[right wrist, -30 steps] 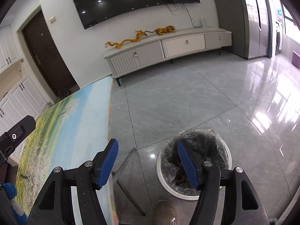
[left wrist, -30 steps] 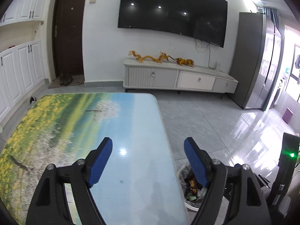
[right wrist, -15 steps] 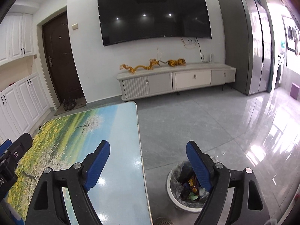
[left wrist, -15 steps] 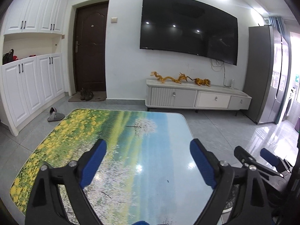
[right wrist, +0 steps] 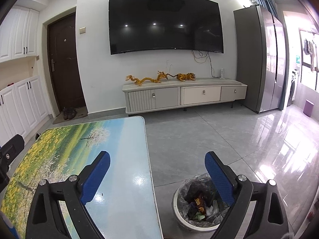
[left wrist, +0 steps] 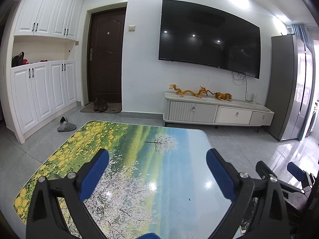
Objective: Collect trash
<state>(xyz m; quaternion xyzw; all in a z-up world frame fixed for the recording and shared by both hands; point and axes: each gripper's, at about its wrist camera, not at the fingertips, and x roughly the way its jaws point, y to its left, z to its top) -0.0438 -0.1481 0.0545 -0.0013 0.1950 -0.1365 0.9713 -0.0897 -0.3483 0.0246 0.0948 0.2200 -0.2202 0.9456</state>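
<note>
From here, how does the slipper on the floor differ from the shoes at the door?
The grey slipper lies alone on bare tile near the white cabinets; the brown shoes stand as a pair on the doormat. The slipper is open-backed and low, while the shoes are closed and taller. Both sit beyond the table, far from the bin.

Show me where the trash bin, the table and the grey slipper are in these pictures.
trash bin (right wrist: pixel 180 218): right wrist view, on its white rim at the left.
table (left wrist: pixel 139 149): left wrist view, on the bare printed top.
grey slipper (left wrist: pixel 66 127): left wrist view, on its upper.
</note>
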